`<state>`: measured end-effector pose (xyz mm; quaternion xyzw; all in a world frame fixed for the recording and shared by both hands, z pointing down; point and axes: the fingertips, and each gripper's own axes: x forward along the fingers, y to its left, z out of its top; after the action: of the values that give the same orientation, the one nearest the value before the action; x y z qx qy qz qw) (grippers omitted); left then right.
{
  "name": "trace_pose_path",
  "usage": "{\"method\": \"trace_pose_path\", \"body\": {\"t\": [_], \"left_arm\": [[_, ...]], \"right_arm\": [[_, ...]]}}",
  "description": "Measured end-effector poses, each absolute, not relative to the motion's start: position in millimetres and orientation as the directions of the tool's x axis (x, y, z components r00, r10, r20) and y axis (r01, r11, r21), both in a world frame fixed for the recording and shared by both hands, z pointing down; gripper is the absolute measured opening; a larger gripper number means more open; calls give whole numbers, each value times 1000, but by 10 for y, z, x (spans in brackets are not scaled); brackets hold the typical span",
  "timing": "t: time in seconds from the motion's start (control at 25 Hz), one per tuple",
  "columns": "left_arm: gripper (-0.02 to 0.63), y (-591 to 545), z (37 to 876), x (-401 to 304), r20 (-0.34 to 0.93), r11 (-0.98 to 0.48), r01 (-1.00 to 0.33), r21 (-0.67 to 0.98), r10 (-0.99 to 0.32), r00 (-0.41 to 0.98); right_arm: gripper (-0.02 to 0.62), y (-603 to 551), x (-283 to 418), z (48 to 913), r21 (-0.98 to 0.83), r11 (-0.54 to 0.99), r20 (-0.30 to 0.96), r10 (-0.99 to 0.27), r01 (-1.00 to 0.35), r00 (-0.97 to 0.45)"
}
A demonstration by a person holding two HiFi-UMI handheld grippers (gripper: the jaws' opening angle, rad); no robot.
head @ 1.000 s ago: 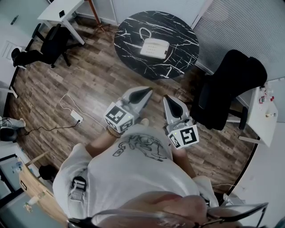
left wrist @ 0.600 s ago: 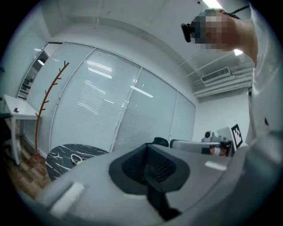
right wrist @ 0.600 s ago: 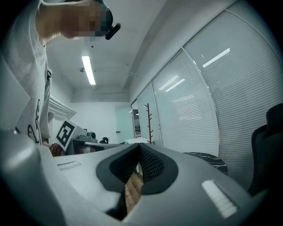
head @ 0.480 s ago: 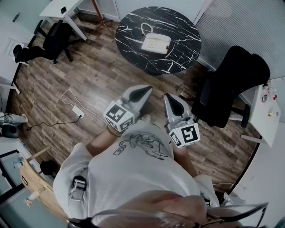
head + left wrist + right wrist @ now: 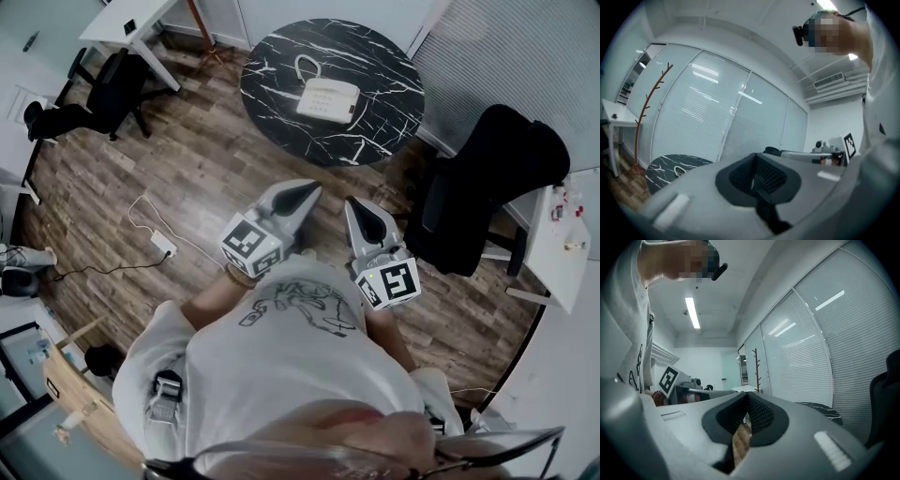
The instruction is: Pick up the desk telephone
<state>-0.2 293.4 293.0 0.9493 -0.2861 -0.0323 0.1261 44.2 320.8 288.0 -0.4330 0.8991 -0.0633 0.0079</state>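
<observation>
A white desk telephone [image 5: 327, 97] with a curled cord lies on the round black marble table [image 5: 384, 56] at the top of the head view. Both grippers are held in front of the person's chest, well short of the table. My left gripper [image 5: 312, 190] is shut with nothing in it, and points toward the table. My right gripper [image 5: 355, 202] is shut and empty too, beside the left one. In the left gripper view the table [image 5: 661, 168] and part of the phone's cord [image 5: 679, 170] show low at the left, past the closed jaws. The right gripper view shows the table's edge [image 5: 822, 412].
A black office chair [image 5: 478, 187] stands right of the table. Another black chair [image 5: 108, 89] and a white desk [image 5: 131, 28] are at the upper left. A power strip with cable [image 5: 161, 246] lies on the wooden floor. A red coat stand [image 5: 647, 112] rises by the glass wall.
The view shifted slightly between frames; the table and phone sit at nearly the same place. Both grippers stay shut and side by side.
</observation>
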Motion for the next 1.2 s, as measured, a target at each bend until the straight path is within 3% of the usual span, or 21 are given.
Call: {"method": "trace_pose_path", "body": {"t": [1.2], "left_arm": [[2, -202, 2870, -325, 4, -808, -513, 290, -535, 845]], "right_arm": [[6, 67, 71, 2808, -87, 604, 84, -788, -793, -610]]}}
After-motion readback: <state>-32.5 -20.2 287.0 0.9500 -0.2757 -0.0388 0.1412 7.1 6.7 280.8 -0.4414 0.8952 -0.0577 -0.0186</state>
